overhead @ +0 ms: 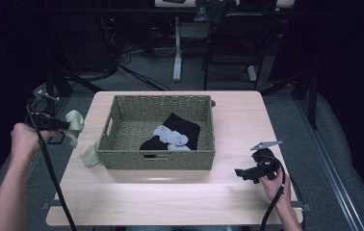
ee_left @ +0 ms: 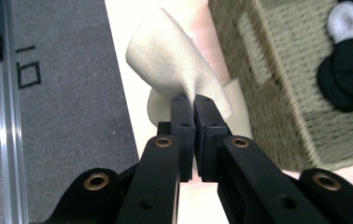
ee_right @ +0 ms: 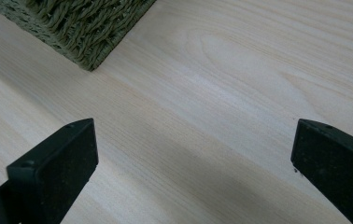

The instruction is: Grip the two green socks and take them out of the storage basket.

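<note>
Socks are the things being handled at this table (overhead: 170, 192). Nearest to the person, the right gripper (overhead: 245, 174) is resting low over the front right part of the tabletop, held by the right hand (overhead: 272, 185). In the right gripper view its two jaws are standing wide apart with nothing between them, over bare wood, and a corner of the basket (ee_right: 88, 28) is showing at the top left.

Farther off, the woven basket (overhead: 156, 158) is sitting in the middle of the tabletop. A black sock (overhead: 180, 127) and a grey sock (overhead: 170, 136) are lying inside it, toward its front.

At the left edge of the tabletop, the left gripper (overhead: 66, 125), held by the left hand (overhead: 23, 139), is pinching a pale sock (overhead: 75, 122). In the left gripper view the jaws are pressing together on the cloth of this pale sock (ee_left: 174, 70), which is rising above them. Its lower end is hanging just beside the left wall of the basket, near the front left corner.
</note>
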`<state>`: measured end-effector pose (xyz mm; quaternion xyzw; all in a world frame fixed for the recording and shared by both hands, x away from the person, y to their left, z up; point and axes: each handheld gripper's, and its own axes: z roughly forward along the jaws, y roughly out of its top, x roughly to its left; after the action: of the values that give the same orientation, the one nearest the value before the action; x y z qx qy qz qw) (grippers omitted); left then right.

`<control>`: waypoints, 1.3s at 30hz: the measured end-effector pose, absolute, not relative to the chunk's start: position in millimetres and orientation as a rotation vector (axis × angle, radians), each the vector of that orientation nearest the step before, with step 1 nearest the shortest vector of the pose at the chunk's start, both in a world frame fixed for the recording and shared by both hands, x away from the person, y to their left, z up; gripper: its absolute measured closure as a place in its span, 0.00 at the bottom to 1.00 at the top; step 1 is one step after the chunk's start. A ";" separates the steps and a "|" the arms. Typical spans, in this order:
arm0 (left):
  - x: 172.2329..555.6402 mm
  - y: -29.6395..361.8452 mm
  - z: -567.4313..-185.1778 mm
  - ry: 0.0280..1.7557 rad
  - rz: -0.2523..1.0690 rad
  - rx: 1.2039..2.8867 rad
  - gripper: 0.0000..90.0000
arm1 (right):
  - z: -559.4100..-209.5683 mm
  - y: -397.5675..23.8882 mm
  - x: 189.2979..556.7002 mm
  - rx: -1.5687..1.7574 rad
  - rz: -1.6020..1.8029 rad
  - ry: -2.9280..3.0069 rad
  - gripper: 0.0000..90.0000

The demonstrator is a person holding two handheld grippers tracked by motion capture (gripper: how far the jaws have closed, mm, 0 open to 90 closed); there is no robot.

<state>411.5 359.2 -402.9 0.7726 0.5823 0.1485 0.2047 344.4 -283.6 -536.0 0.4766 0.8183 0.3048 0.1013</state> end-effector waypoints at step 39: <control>367.0 352.7 -490.6 1.723 0.295 2.051 0.19 | -535.5 -283.2 344.4 1.402 0.909 2.417 0.00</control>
<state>367.0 352.7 -490.6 0.7423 0.6234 0.1066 0.2216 344.4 -283.2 -535.5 0.4747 0.8183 0.3077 0.1014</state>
